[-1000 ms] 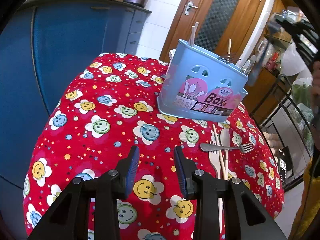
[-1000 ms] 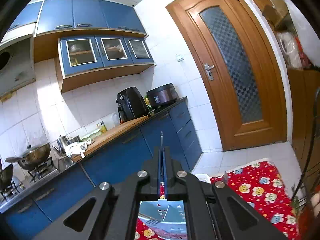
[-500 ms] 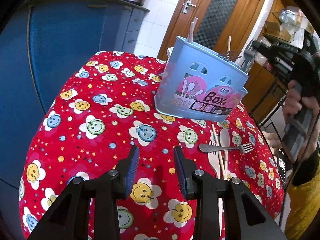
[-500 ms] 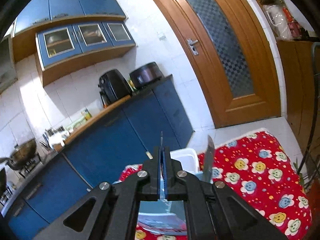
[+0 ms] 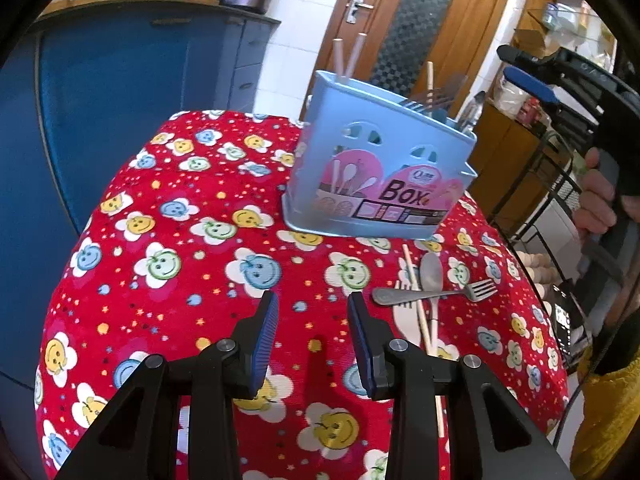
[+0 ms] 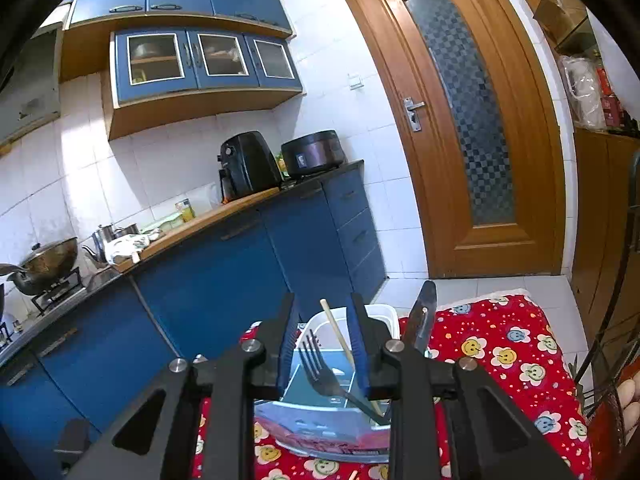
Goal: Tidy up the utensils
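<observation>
Release is underway over the pale blue plastic utensil box: the right gripper is parting its jaws around a grey metal fork already standing inside; withdrawal is best made straight upward; the left gripper is held apart, empty, above the red smiley-patterned tablecloth.

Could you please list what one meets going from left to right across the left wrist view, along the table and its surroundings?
Blue cabinet → left gripper → utensil box → fork → right gripper → hand.
</observation>
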{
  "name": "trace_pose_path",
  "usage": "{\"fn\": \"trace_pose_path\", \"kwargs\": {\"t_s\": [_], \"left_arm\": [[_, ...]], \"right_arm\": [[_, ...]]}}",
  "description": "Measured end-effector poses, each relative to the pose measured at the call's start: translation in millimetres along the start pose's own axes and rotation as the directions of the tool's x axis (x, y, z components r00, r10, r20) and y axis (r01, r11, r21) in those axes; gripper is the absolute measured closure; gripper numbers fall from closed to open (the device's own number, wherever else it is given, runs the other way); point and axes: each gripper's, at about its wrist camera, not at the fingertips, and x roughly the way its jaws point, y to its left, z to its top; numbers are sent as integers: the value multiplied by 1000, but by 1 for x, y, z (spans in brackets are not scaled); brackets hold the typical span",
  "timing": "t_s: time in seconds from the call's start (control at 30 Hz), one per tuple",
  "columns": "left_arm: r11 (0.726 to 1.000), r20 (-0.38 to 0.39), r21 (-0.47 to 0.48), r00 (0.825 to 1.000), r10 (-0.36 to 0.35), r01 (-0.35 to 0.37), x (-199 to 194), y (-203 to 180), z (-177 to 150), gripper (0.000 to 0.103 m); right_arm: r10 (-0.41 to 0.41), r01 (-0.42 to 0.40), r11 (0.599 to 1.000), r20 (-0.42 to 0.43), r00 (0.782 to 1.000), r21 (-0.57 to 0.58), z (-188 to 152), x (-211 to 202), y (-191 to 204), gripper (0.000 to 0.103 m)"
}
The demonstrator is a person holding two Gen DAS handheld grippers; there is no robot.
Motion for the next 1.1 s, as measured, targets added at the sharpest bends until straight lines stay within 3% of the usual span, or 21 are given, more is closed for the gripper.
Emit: {"fn": "trace_pose_path", "kwargs": {"t_s": [0.37,0.6,1.1], "left_arm": [[1000,-9,16,1000,-23,23,4,-14,-6,66],[1000,-11,15,1000,-24,24,4,-17,-10,66],[1000,-19,-5,1000,-9,8,8,-19,-14,66]], "right_arm": [[-51,69,991,-157,986,114,-47,-31,-36,75],[-65,119,976,-279,958,180,-95,-42,-58,75],[-74,217,926,-415,907,310,-153,-43,-95,75]]}}
